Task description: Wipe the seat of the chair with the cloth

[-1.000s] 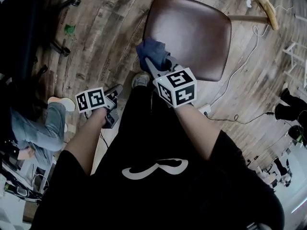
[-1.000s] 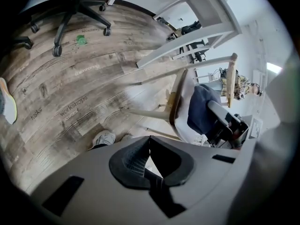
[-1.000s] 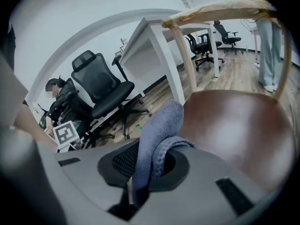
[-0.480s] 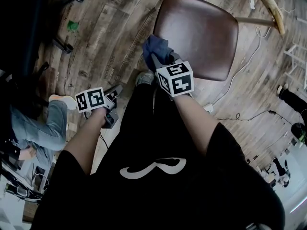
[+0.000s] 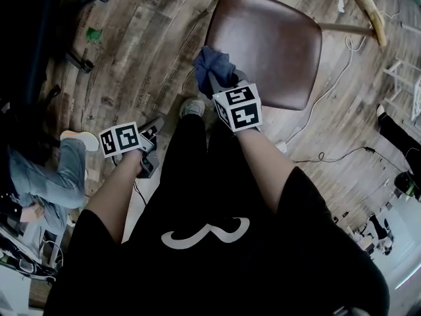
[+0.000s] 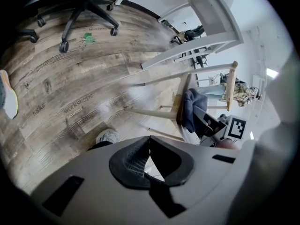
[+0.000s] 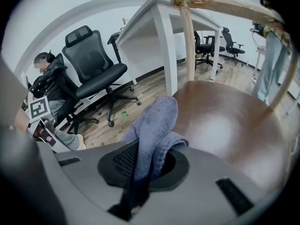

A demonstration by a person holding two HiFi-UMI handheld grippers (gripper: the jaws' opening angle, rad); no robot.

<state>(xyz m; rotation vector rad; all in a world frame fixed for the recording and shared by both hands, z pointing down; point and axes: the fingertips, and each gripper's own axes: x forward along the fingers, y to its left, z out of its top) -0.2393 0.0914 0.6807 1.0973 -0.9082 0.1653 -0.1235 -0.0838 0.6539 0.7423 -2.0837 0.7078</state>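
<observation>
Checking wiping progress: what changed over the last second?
The right gripper, shut on the cloth, edged slightly forward at the seat's near-left corner. Its grip on the cloth held; the left gripper stayed idle by the leg.

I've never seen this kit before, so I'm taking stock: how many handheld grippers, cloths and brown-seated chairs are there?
Grippers: 2, the left gripper and the right gripper
Cloth: 1
Brown-seated chair: 1
Total: 4
</observation>
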